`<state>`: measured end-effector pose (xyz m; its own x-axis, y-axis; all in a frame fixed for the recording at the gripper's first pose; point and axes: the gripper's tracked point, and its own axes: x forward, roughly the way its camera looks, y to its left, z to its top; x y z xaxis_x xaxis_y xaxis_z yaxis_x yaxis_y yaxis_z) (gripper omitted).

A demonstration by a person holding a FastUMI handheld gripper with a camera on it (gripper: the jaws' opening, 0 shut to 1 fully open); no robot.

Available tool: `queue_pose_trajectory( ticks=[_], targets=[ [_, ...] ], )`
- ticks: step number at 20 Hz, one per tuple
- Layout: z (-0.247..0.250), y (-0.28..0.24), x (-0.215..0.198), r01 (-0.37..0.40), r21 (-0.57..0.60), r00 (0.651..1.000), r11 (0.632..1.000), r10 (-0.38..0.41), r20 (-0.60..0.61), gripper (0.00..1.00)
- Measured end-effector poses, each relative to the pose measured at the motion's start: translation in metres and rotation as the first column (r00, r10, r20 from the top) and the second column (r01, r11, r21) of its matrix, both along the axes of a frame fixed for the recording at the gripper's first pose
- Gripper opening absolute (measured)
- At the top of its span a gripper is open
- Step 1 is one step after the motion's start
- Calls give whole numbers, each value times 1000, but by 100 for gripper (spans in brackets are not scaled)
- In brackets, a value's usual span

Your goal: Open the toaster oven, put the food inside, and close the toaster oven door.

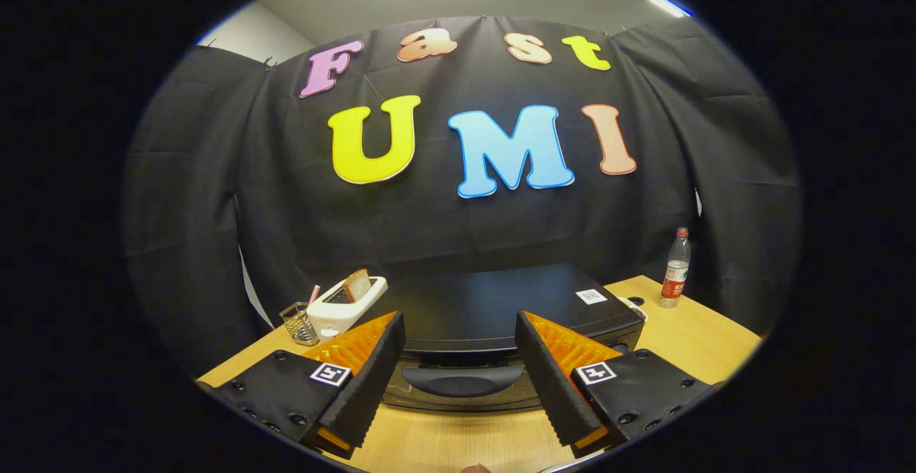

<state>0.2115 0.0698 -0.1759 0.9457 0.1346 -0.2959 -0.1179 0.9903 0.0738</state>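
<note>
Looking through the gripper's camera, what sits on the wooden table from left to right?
Small wire mesh basket → white pop-up toaster with a bread slice in it → black toaster oven, door shut, its handle between the open gripper fingers → clear plastic water bottle with red label.

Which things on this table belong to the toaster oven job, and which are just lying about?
For the job:
- toaster oven, door shut
- door handle, just ahead of the gripper, whose fingers stand open either side of it

Lying about:
- white toaster with a bread slice in it
- wire holder beside the toaster
- water bottle beyond the oven
</note>
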Motion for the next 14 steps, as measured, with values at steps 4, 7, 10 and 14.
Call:
queue_pose_trajectory(
  ticks=[4,7,10,14],
  targets=[
    [-22,4,11,-1,-24,1000,1000,1,-30,98],
    [-36,5,17,13,-40,998,999,-15,-55,98],
    [-44,2,19,33,-65,997,997,-37,-66,98],
    [-56,4,13,25,-110,996,994,-33,-78,98]
  ],
)
